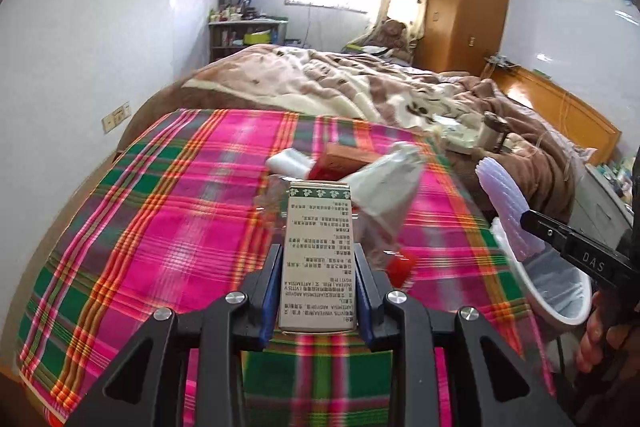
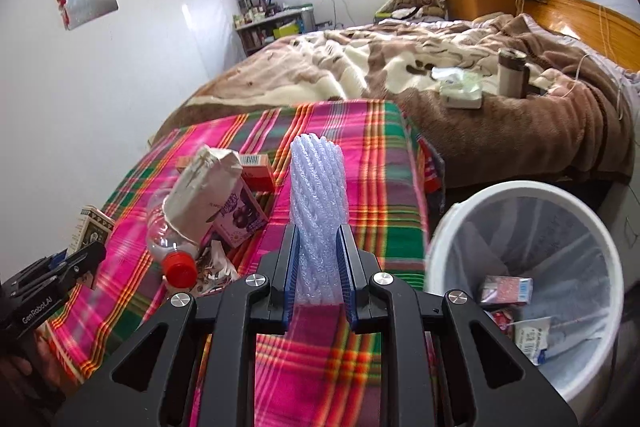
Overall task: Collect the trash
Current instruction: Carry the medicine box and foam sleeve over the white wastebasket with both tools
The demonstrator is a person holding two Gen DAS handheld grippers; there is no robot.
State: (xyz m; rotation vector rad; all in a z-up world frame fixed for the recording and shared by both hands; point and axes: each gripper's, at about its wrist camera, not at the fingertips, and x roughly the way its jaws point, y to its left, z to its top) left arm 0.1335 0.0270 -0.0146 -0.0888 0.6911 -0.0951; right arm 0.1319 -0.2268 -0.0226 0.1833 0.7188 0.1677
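Both pairs of jaws are clenched: the left gripper (image 1: 319, 291) grasps a printed carton (image 1: 319, 259), long axis running out toward 12 o'clock, its base hidden between the pads. The right gripper (image 2: 319, 267) pinches a white foam net sleeve (image 2: 318, 211) standing upright, above the plaid cloth (image 2: 360, 155); the lined trash bin (image 2: 524, 283) sits at 3 o'clock.

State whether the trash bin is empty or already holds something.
Not empty: the bin holds a small box and wrappers at its bottom.
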